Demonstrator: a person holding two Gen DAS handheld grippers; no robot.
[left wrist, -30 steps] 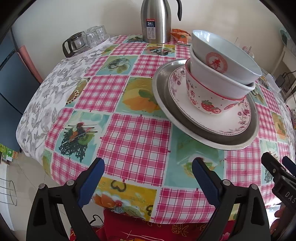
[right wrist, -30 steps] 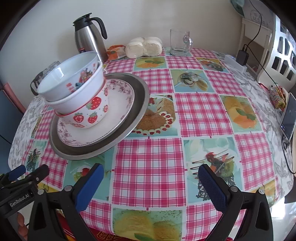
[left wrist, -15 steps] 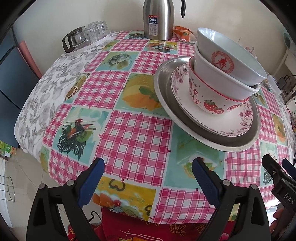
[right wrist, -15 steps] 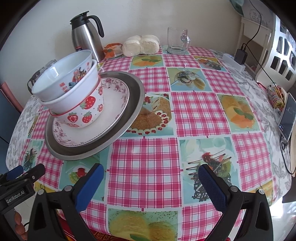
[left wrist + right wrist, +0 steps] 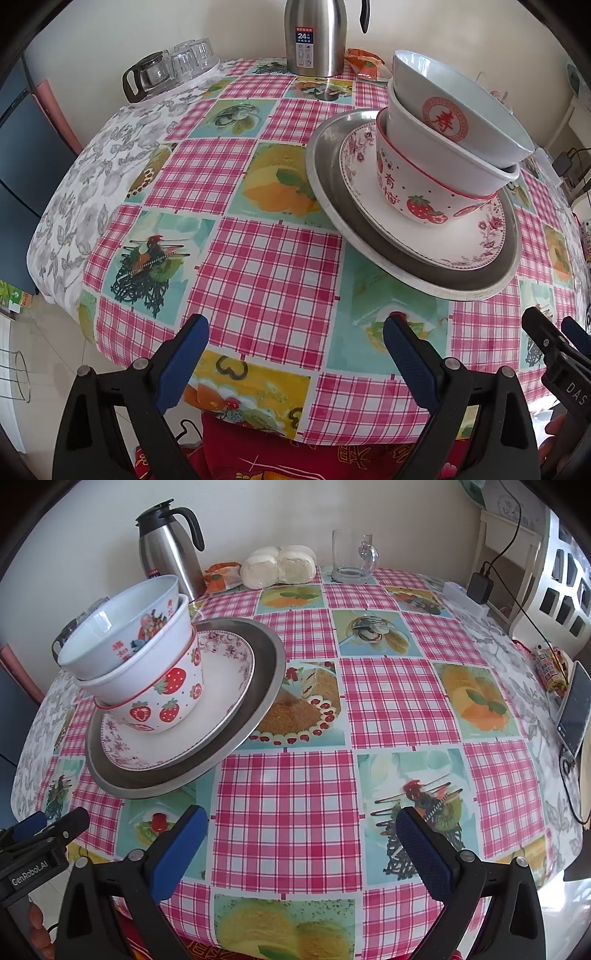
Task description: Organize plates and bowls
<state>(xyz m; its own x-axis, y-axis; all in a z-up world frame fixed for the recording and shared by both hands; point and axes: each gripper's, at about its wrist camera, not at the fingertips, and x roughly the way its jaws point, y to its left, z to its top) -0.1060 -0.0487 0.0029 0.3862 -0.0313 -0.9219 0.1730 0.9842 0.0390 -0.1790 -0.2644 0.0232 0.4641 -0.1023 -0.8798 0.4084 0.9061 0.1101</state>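
Both grippers — left and right — spread wide, empty, at near table edge. Bowls nested, largest on top, on floral plate over metal plate — apparently stacked to save space.

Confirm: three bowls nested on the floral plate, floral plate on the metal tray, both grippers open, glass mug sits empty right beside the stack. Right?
Not quite. The glass mug stands empty at the far edge of the table, well apart from the stack, as the right wrist view shows. The rest holds: three bowls on the floral plate, on the metal tray, left gripper and right gripper open.
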